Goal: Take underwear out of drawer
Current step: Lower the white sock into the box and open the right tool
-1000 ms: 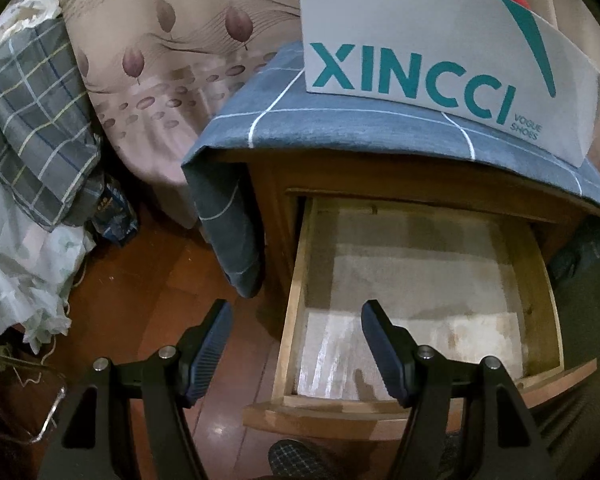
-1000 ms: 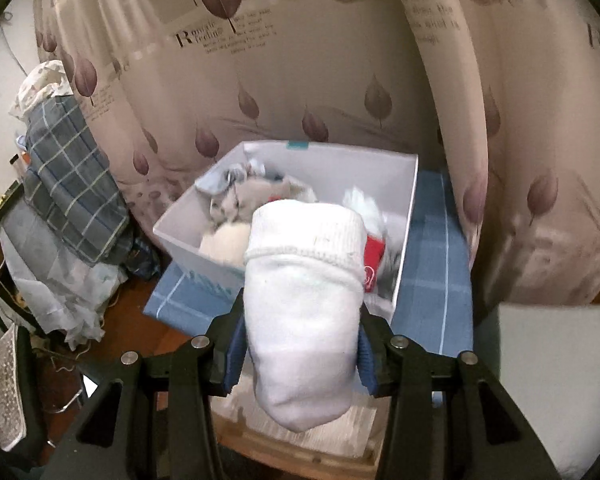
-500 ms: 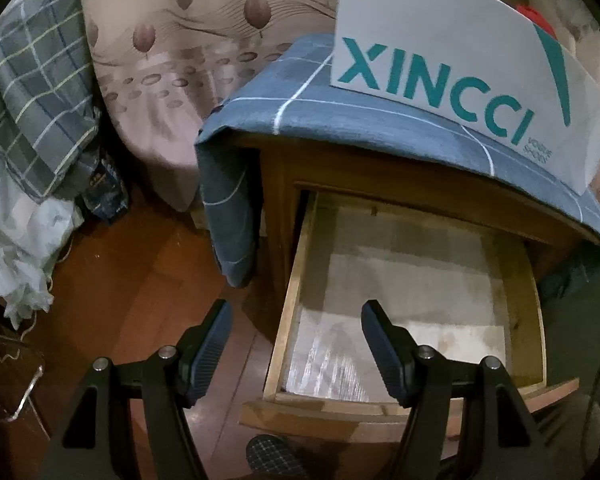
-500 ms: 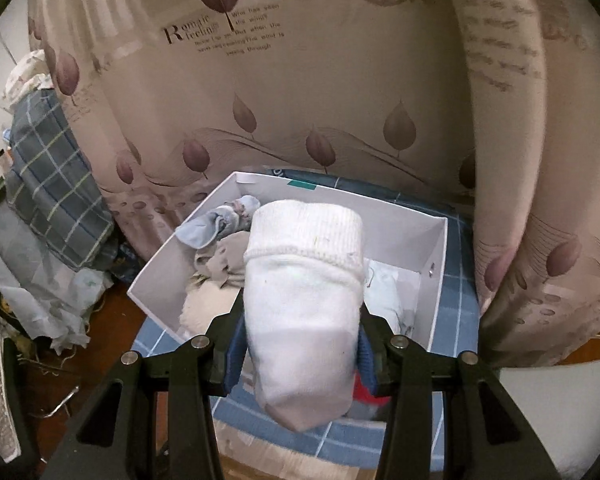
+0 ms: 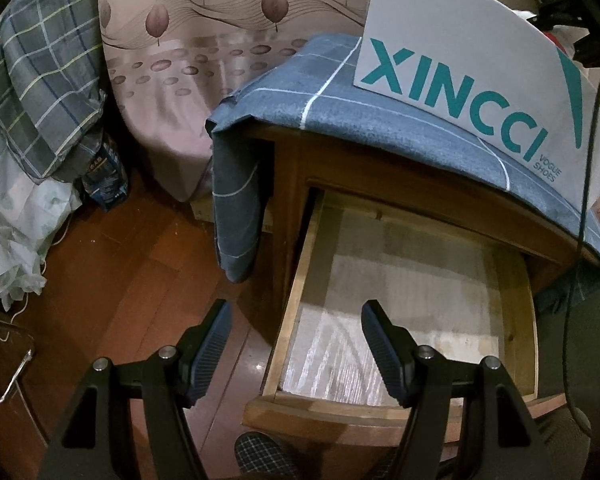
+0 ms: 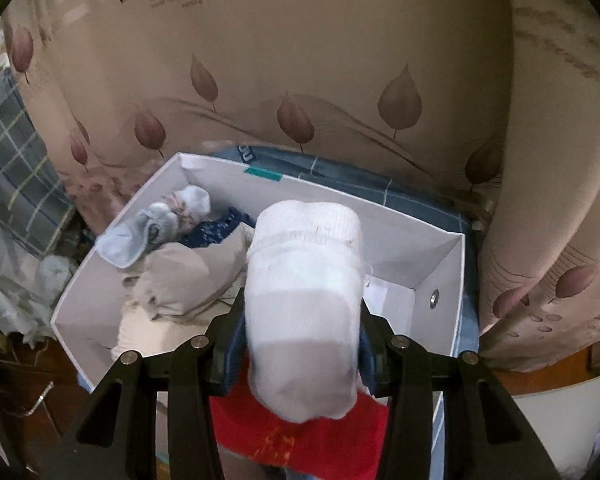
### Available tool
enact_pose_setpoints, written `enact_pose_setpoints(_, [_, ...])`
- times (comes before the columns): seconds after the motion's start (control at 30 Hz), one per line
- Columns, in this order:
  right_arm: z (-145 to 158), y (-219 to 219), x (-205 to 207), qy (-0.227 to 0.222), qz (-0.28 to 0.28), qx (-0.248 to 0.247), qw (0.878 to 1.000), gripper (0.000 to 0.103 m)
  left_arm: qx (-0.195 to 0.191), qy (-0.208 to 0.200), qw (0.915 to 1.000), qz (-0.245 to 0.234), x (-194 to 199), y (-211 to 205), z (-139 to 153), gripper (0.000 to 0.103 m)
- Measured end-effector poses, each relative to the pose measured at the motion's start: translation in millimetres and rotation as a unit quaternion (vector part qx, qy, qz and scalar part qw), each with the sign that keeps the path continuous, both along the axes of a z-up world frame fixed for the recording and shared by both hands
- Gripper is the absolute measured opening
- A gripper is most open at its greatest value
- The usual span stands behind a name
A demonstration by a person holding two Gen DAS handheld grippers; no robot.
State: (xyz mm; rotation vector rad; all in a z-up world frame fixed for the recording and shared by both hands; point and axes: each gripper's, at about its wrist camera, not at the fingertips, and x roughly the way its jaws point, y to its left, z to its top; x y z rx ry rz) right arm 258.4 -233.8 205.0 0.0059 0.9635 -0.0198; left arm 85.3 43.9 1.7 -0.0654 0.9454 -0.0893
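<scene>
Left wrist view: left gripper [image 5: 296, 322] hanging over the front left corner of the pulled-out drawer [image 5: 292, 304], jaws parted wide, nothing between them, nothing touched. Ribbed dark pads [image 5: 214, 338], one over the red-brown plank floor [image 5: 132, 280], the other over the drawer. Pale wooden drawer walls, whitish worn liner on the bottom, no garment showing inside. Wooden nightstand [image 5: 288, 184] draped with a blue cloth with thin white lines [image 5: 380, 120], one corner hanging down the side. On top, a white cardboard box [image 5: 460, 52] with teal "XINCCI" lettering. Leaf-printed curtain [image 5: 228, 32] behind; plaid fabric [image 5: 44, 80] at far left.

Right wrist view: right gripper [image 6: 300, 340] clamped on a rolled white knit bundle [image 6: 304, 292], apparently the underwear, pads pressing both its sides, jaws partly closed around it. Bundle soft, ribbed at the top cuff, rounded at the lower end, held above the open white box [image 6: 440, 292]. Inside the box: a pale blue garment [image 6: 156, 228], a beige one [image 6: 188, 276], something red [image 6: 308, 440] under the bundle.
</scene>
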Motion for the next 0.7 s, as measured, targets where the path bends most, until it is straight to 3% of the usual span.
enact_pose_setpoints(0.27, [-26,2,9,0.021,0.001,0.004,1.0,0.044,0.001,0.001,1.0,0.0,0,0,0,0.069])
enact_pose_setpoints(0.7, [-27,3,7,0.016,-0.01,0.004,1.0,0.047,0.007,0.002,1.0,-0.002,2,-4,-2,0.069])
